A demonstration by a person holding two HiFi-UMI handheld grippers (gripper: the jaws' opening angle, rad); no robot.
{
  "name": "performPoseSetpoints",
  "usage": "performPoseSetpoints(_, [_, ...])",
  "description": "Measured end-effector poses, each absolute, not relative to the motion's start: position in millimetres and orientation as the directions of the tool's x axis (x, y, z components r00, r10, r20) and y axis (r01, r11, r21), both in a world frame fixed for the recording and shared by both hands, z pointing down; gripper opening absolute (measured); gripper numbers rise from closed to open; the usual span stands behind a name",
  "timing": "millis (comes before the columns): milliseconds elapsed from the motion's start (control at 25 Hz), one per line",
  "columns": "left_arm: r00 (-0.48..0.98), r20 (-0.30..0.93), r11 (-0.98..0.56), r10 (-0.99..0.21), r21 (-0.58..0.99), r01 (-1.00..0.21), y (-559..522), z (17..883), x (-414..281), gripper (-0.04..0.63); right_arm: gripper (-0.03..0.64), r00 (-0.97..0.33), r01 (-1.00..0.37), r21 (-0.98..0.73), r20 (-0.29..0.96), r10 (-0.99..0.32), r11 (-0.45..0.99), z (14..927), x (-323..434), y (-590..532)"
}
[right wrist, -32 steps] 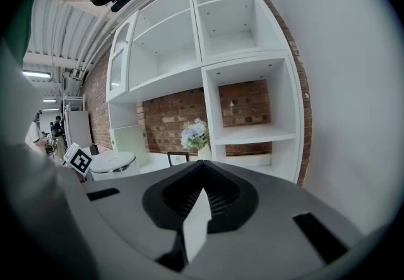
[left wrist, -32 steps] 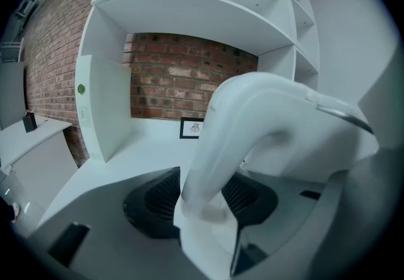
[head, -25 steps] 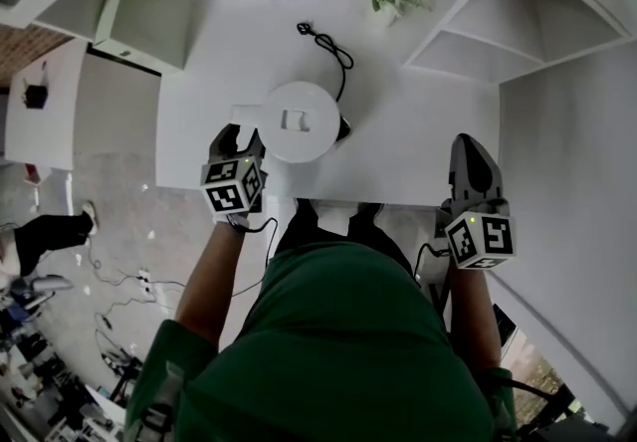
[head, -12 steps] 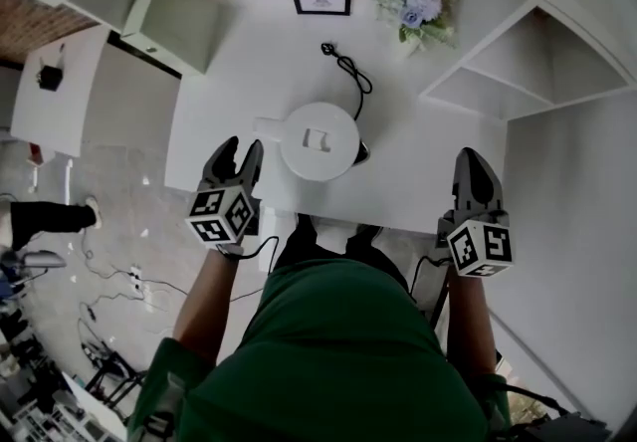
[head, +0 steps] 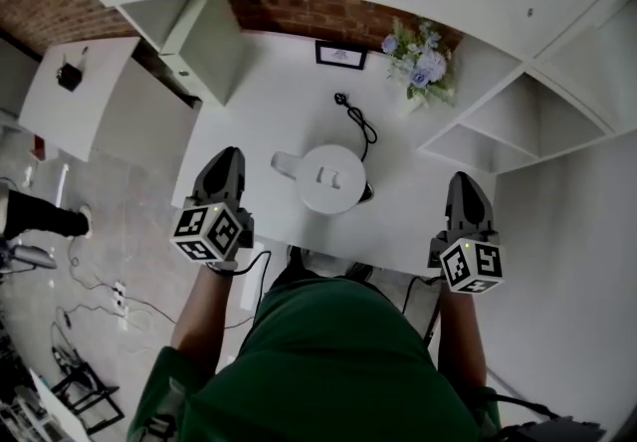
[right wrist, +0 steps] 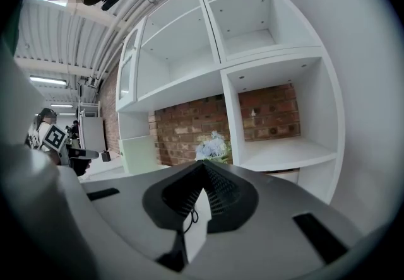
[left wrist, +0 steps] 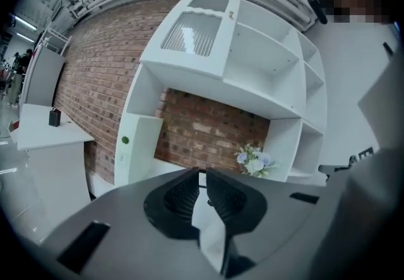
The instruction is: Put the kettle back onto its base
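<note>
A white kettle (head: 331, 177) stands upright on its dark base (head: 367, 193) in the middle of the white table (head: 269, 102), its handle (head: 283, 164) pointing left. A black cord (head: 356, 118) runs back from the base. My left gripper (head: 225, 159) hovers left of the handle, apart from it, at the table's left edge. Its jaws are closing with nothing between them, and only a thin slit shows in the left gripper view (left wrist: 202, 175). My right gripper (head: 465, 181) is shut and empty at the table's front right corner, its pads meeting in the right gripper view (right wrist: 203, 165).
A vase of pale flowers (head: 423, 64) and a small picture frame (head: 340, 54) stand at the table's back. White shelving (head: 498, 131) rises at the right and behind. A white side table (head: 70, 92) is at the left, with cables on the floor (head: 100, 291).
My left gripper has drawn back and up from the kettle's handle and its jaws have gone from open to shut. The right gripper has shifted slightly. The kettle has stayed on its base.
</note>
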State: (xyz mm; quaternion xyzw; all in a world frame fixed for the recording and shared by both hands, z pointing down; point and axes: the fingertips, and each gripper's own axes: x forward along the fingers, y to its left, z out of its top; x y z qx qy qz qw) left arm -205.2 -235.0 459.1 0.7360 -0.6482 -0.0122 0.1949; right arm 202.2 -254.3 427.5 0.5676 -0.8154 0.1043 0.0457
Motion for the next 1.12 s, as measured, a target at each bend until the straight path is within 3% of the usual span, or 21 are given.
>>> performPoseSetpoints(320, [0.17, 0.12, -0.144, -0.978, 0.198, -0.97, -256, 387, -193, 0.051, 0.012, -0.443, -0.896, -0.049, 0.096, -0.891, 0.441, 378, 180, -251])
performPoseSetpoints(480, [0.192, 0.084, -0.174, -0.978, 0.181, -0.968, -269, 369, -180, 0.051, 0.012, -0.43, -0.903, -0.02, 0.036, -0.902, 0.43, 358, 188, -250])
performPoseSetpoints(1120, [0.224, 0.146, -0.205, -0.964, 0.135, -0.969, -270, 371, -143, 0.051, 0.012, -0.357, -0.934, -0.018, -0.001, -0.934, 0.357, 342, 241, -246])
